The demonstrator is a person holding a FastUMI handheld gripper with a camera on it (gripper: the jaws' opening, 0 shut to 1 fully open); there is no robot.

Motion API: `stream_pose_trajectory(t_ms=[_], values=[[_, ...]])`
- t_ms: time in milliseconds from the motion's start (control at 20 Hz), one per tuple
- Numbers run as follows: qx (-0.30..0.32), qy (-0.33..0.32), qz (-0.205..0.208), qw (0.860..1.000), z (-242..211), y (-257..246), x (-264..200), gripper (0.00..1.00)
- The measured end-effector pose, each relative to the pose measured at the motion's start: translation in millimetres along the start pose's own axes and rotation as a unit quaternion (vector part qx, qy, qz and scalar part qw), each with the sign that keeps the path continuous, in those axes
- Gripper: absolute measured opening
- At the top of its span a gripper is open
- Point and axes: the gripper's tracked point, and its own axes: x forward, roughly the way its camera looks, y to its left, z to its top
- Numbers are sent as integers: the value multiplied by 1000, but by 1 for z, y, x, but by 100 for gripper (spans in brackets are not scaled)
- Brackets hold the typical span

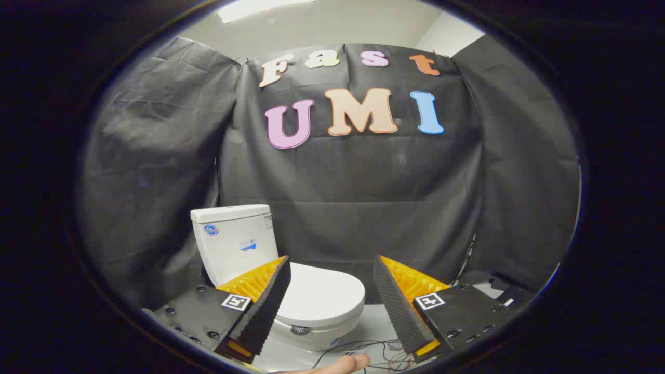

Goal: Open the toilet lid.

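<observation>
A white toilet stands on the floor ahead of me, its tank [235, 240] against the black cloth wall. Its lid [324, 297] lies flat down on the bowl, closed. My gripper [331, 259] is open, with a wide gap and nothing between the fingers. The left finger [267, 306] overlaps the left part of the lid in the view. The right finger [397, 306] is off to the right of the bowl. The toilet is still a little way beyond the fingertips.
Black cloth walls close the booth behind and on both sides. Thin cables [374, 349] lie on the pale floor in front of the bowl. A person's fingertip [343, 364] shows low down between the fingers.
</observation>
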Motion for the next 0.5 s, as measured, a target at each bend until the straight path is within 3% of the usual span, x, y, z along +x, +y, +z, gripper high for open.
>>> stream_pose_trajectory(t_ms=[500], values=[[-19, 13, 27, 999, -5, 20, 65, 98]])
